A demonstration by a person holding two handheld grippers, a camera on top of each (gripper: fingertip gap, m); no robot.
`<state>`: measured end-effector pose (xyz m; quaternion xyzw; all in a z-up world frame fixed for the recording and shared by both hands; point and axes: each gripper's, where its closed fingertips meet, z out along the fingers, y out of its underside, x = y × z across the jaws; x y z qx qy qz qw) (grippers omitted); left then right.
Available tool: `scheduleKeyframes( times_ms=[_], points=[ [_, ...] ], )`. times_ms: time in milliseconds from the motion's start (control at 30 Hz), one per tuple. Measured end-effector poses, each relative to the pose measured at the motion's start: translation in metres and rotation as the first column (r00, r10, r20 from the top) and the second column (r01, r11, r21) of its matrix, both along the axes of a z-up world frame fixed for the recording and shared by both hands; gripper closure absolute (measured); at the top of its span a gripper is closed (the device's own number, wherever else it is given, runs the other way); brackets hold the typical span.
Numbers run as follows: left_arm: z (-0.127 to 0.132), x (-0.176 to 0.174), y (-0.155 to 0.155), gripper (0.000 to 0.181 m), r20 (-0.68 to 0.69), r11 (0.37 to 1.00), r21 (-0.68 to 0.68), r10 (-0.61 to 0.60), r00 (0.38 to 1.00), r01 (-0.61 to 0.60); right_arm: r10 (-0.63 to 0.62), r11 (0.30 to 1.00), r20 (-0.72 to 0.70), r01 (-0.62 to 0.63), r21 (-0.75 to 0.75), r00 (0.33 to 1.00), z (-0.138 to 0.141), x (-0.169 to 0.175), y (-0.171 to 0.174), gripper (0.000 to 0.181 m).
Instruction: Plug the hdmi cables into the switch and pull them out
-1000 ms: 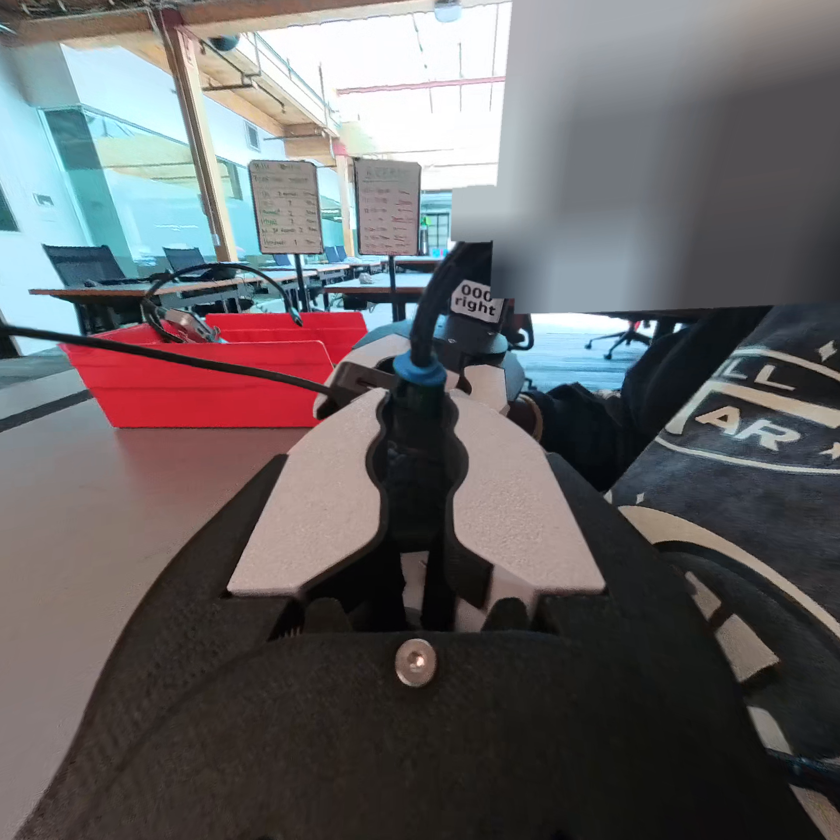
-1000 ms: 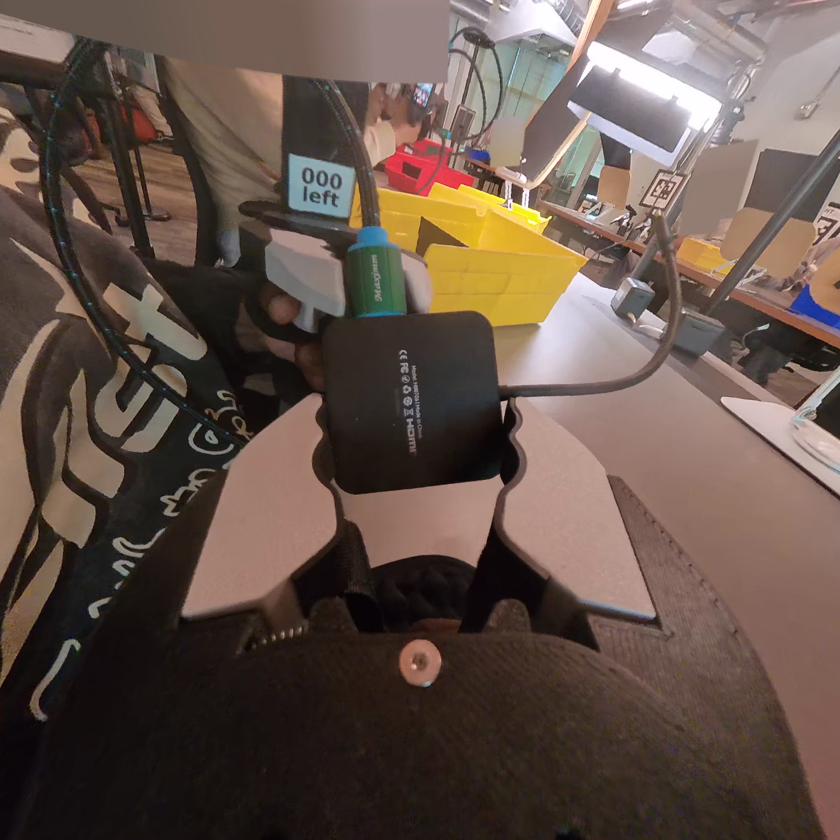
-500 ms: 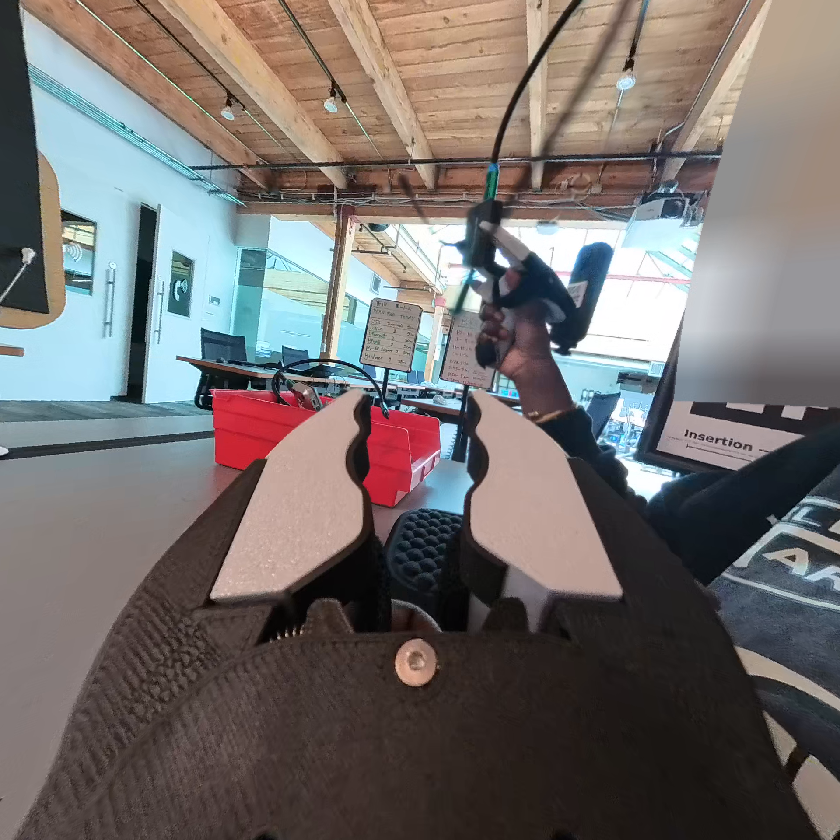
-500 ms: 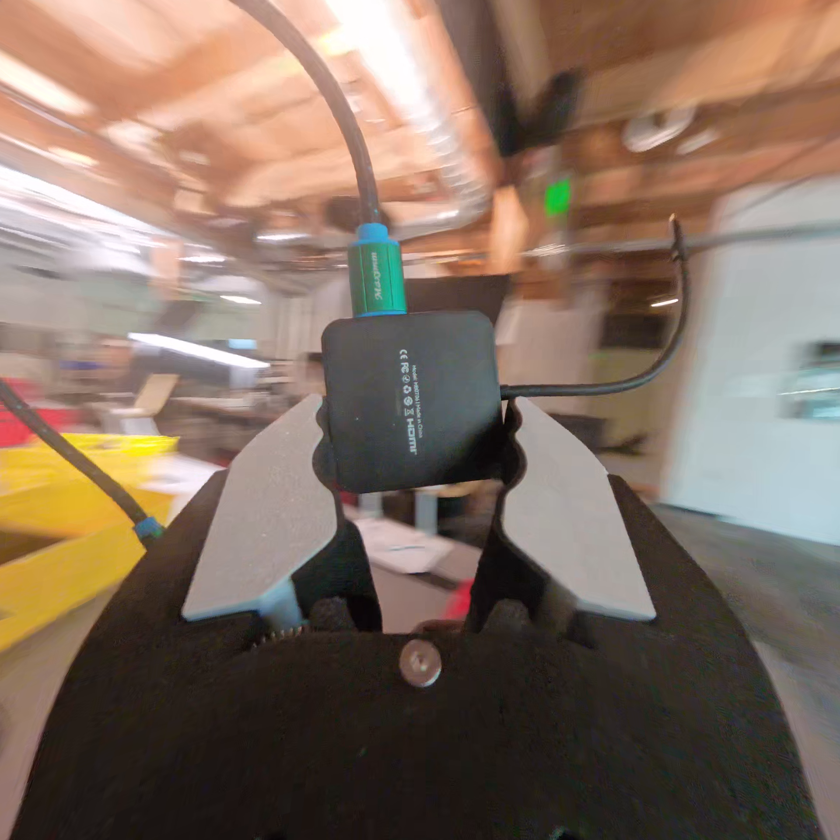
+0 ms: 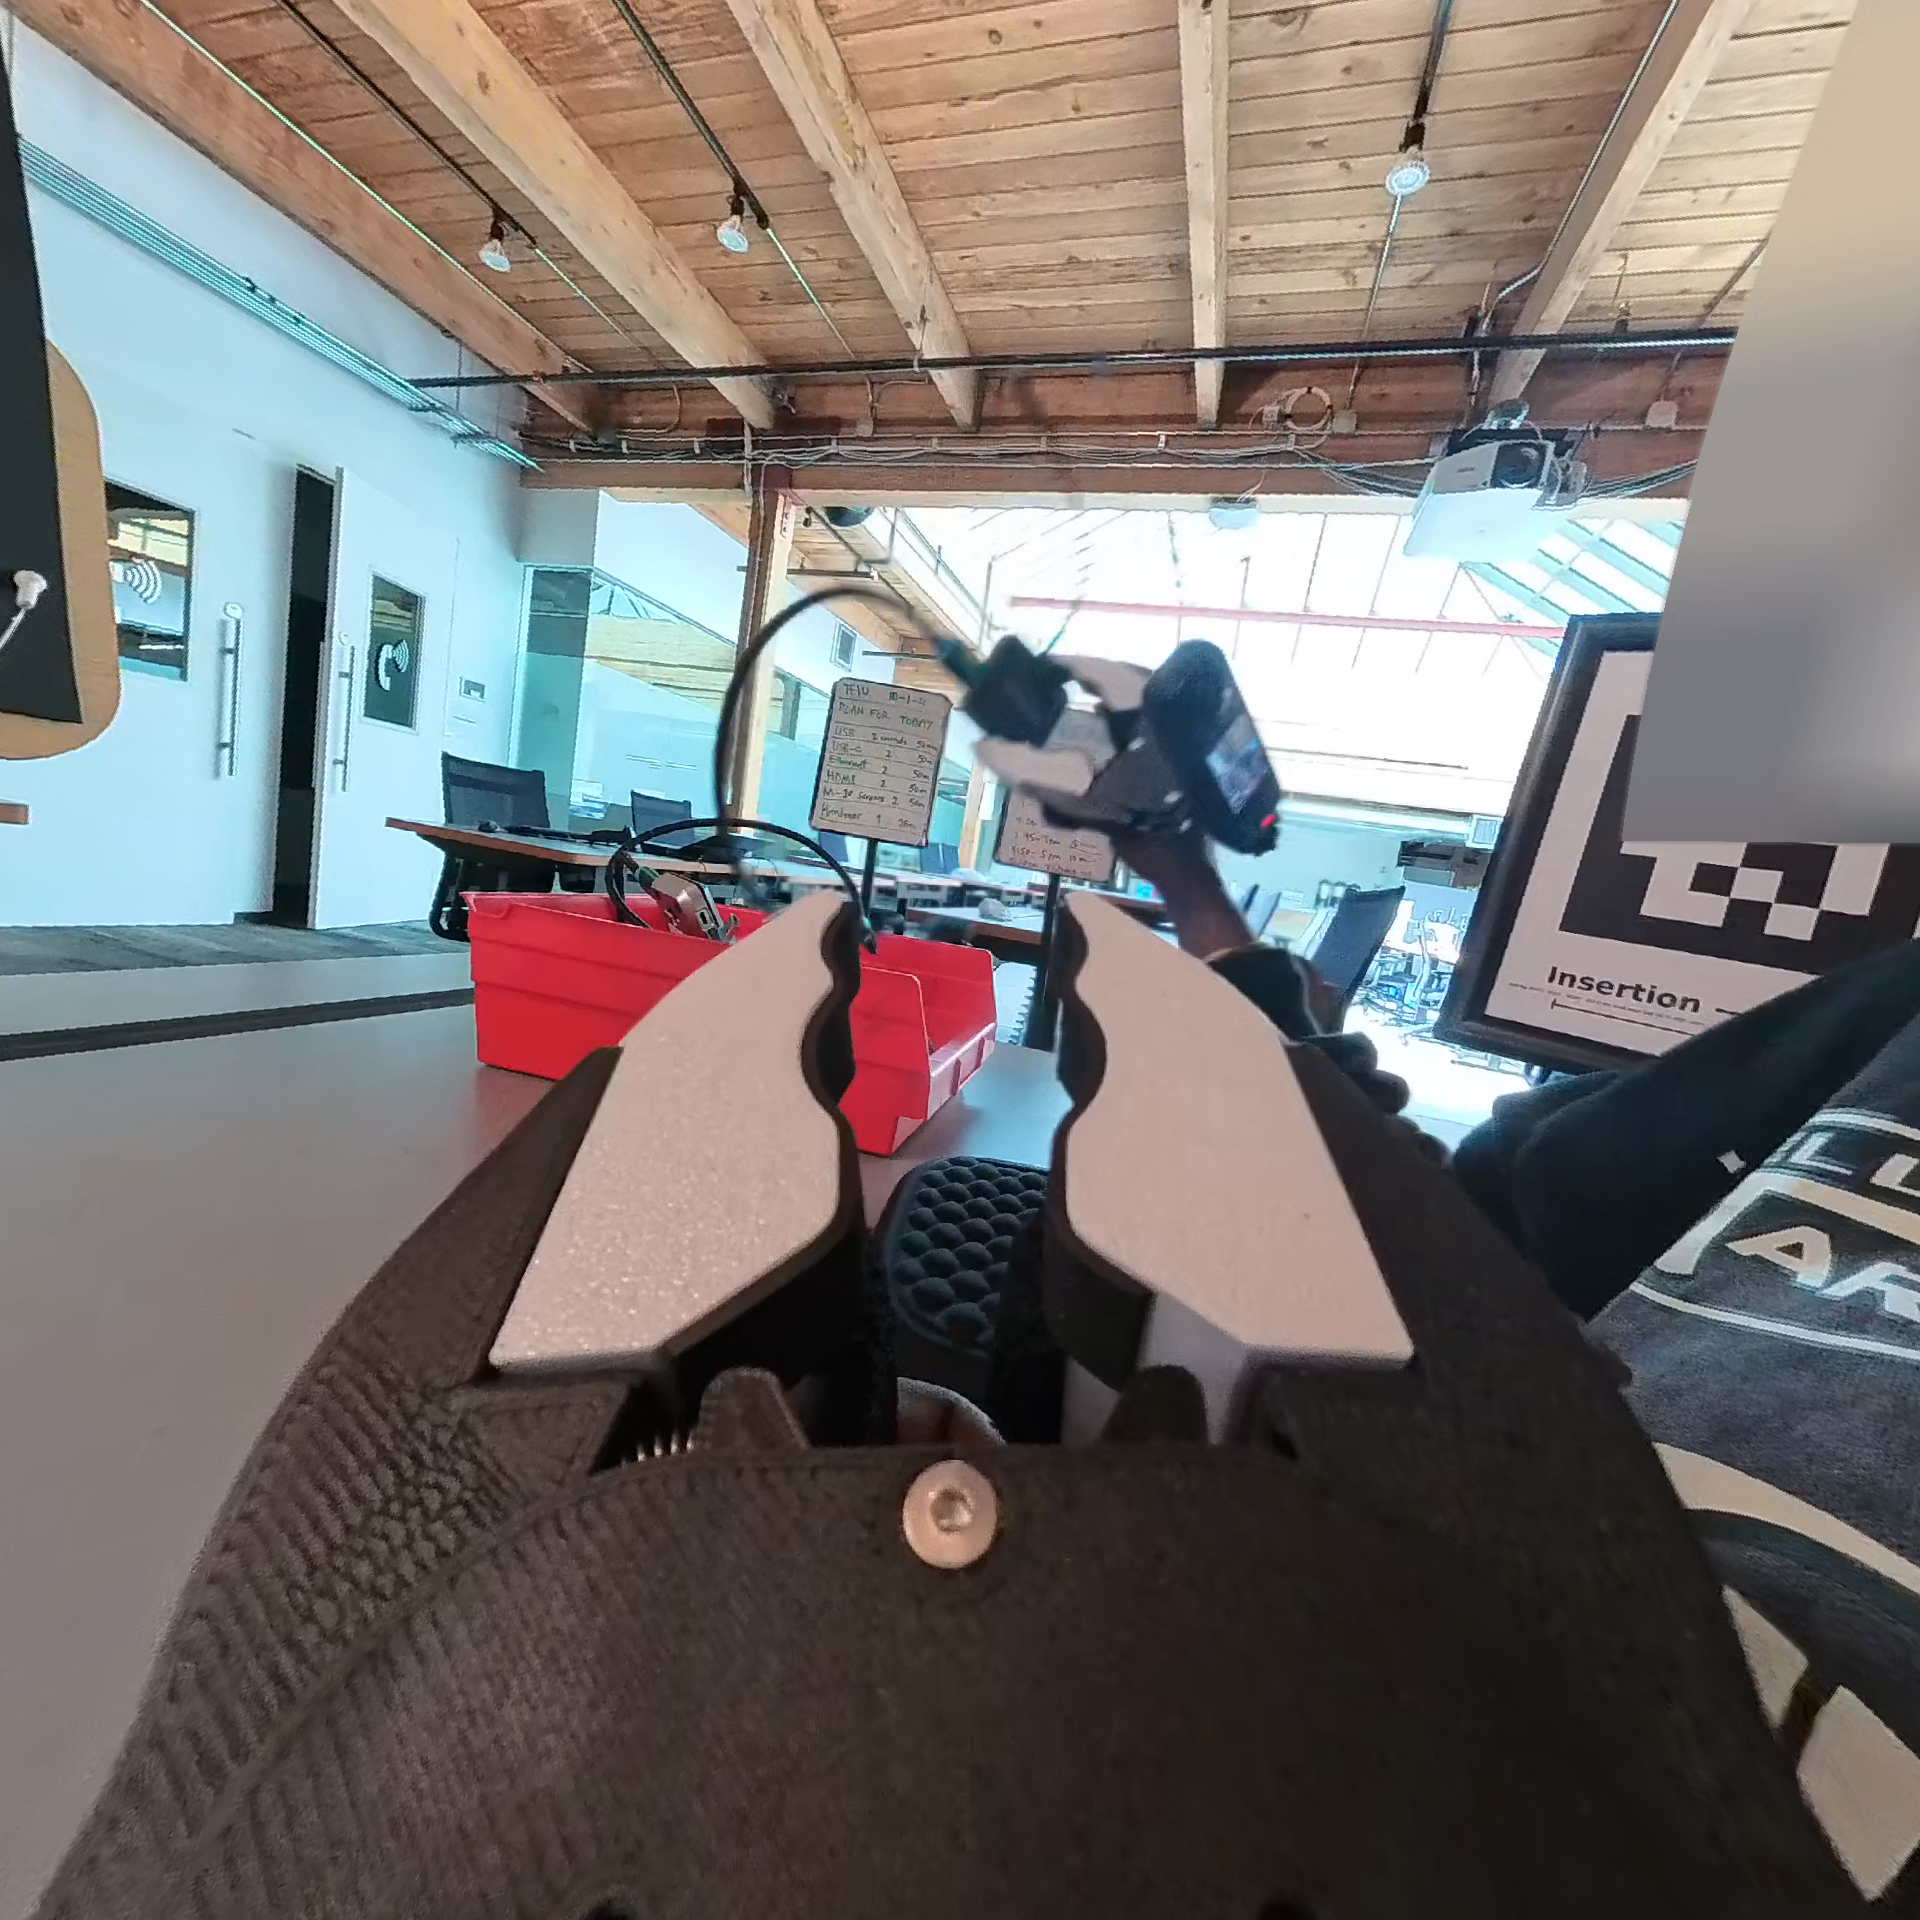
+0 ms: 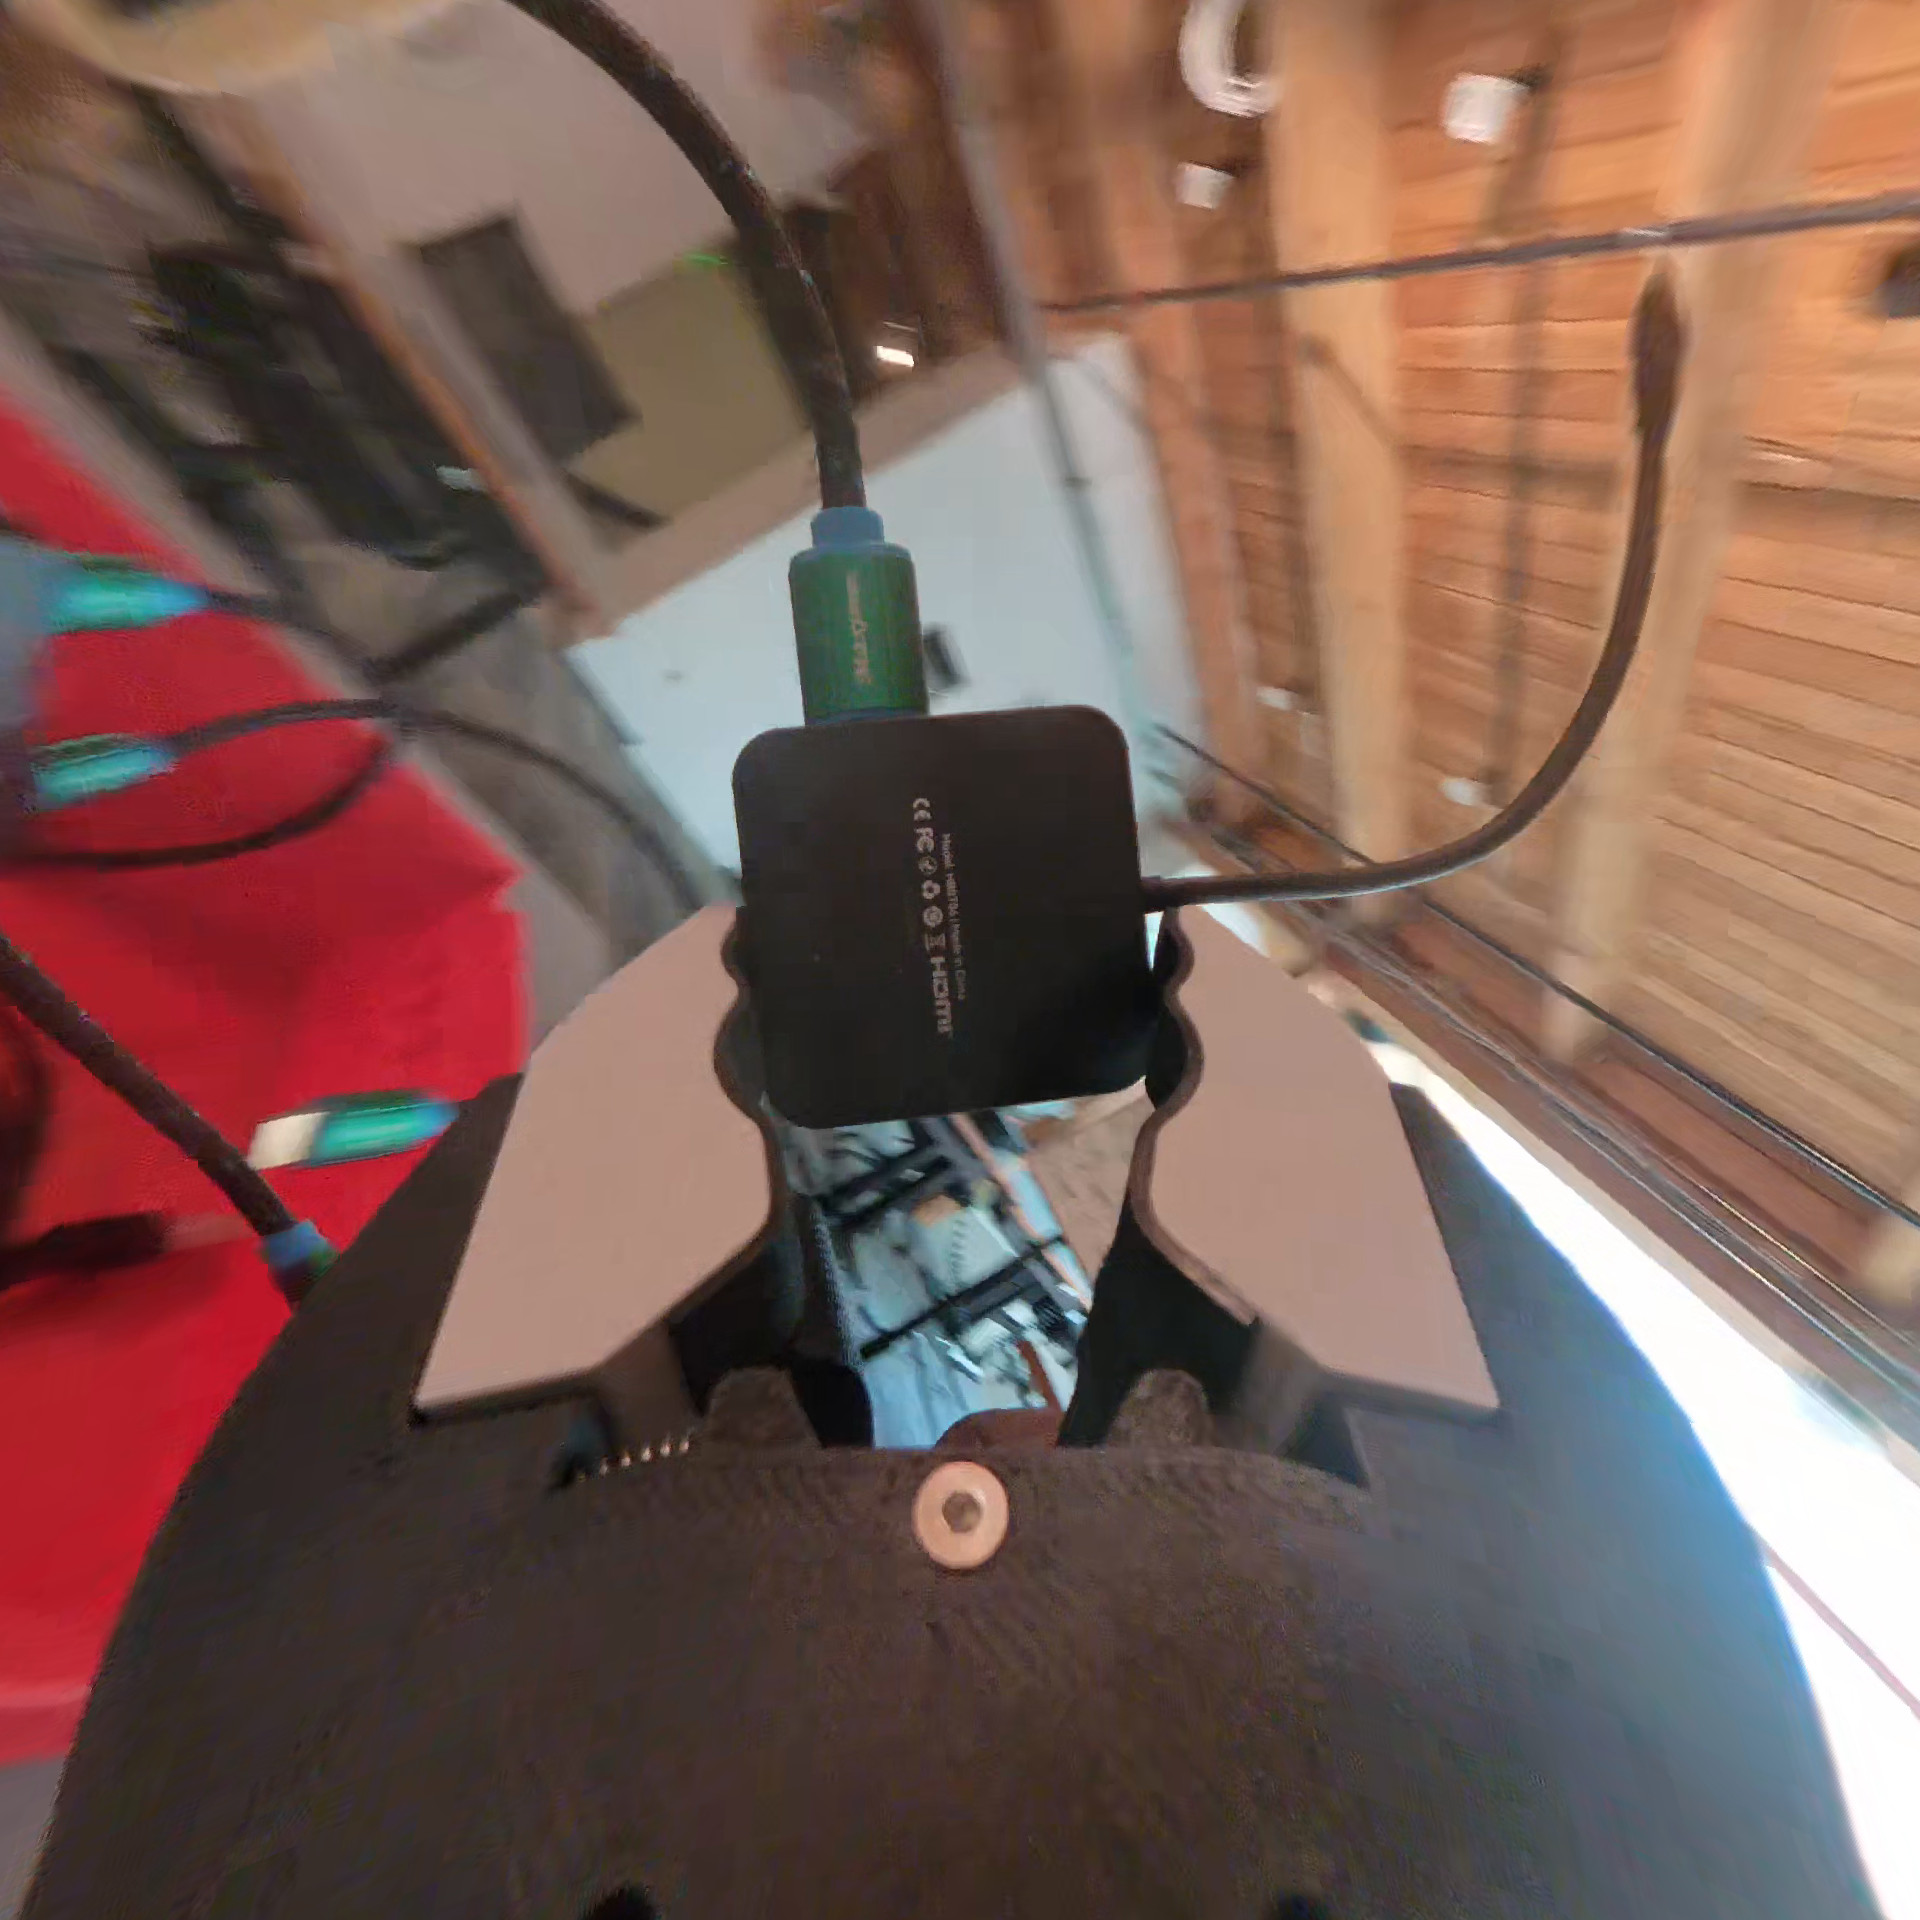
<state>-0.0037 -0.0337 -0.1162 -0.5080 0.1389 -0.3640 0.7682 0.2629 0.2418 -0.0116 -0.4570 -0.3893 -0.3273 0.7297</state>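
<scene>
My right gripper (image 6: 945, 997) is shut on the black square HDMI switch (image 6: 940, 914). A green HDMI plug (image 6: 857, 644) with a black braided cable sits in the switch's far side. The switch's thin black lead (image 6: 1507, 831) curves up to the right. In the left wrist view my left gripper (image 5: 951, 971) is open and empty, low over the grey table (image 5: 208, 1195). The right gripper (image 5: 1101, 748) with the switch (image 5: 1013, 686) is held in the air beyond it, tilted and blurred.
A red bin (image 5: 582, 977) holding cables stands on the table ahead of the left gripper. In the right wrist view the red bin (image 6: 208, 935) lies left, with several loose green HDMI plugs (image 6: 353, 1132). A framed marker sign (image 5: 1621, 894) stands at right. A person's dark sleeve (image 5: 1662, 1101) is near.
My left gripper let go of the HDMI cable and opened. My right gripper lifted the switch with the plug in it and swung it over the red bin.
</scene>
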Motion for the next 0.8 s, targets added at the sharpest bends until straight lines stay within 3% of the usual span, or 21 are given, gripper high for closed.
scheduleKeyframes(
  times_ms=[100,233,333,467,500,533,633,667,800],
  points=[
    [0.000,-0.001,0.000,0.147,0.019,1.000,-0.010,-0.015,1.000,0.015,0.162,0.962,-0.037,-0.166,-0.218,0.986,-0.046,-0.023,0.028,0.107],
    [0.000,-0.004,0.001,0.147,0.041,1.000,-0.021,-0.018,0.999,0.019,0.279,0.775,-0.211,-0.349,-0.527,0.937,-0.098,-0.041,0.040,0.107],
    [0.000,-0.003,0.001,0.147,0.039,1.000,-0.023,-0.020,0.999,0.021,0.219,0.533,-0.254,-0.334,-0.778,0.942,-0.149,-0.045,0.041,0.110],
    [0.000,-0.003,0.001,0.148,0.038,0.999,-0.024,-0.021,0.999,0.022,0.041,0.099,-0.108,-0.112,-0.989,0.993,-0.234,-0.036,0.024,0.110],
    [0.000,-0.003,0.001,0.148,0.040,0.999,-0.024,-0.022,0.999,0.023,0.017,0.016,-0.059,-0.059,-0.998,0.998,-0.248,-0.032,0.018,0.126],
    [0.000,-0.003,0.001,0.148,0.041,0.999,-0.023,-0.024,0.999,0.025,-0.012,-0.012,-0.070,-0.070,-0.997,0.997,-0.250,-0.032,0.017,0.118],
    [0.000,-0.003,0.000,0.148,0.040,0.999,-0.020,-0.025,0.999,0.026,-0.042,0.010,-0.225,-0.224,-0.974,0.974,-0.219,-0.035,0.013,0.097],
    [0.000,-0.003,0.000,0.148,0.040,0.999,-0.020,-0.026,0.999,0.026,-0.042,0.050,-0.278,-0.276,-0.960,0.960,-0.204,-0.034,0.013,0.089],
    [0.000,-0.002,0.000,0.148,0.038,1.000,-0.018,-0.024,0.999,0.024,-0.074,0.258,-0.422,-0.391,-0.883,0.904,-0.153,-0.002,0.015,0.089]
  ],
)
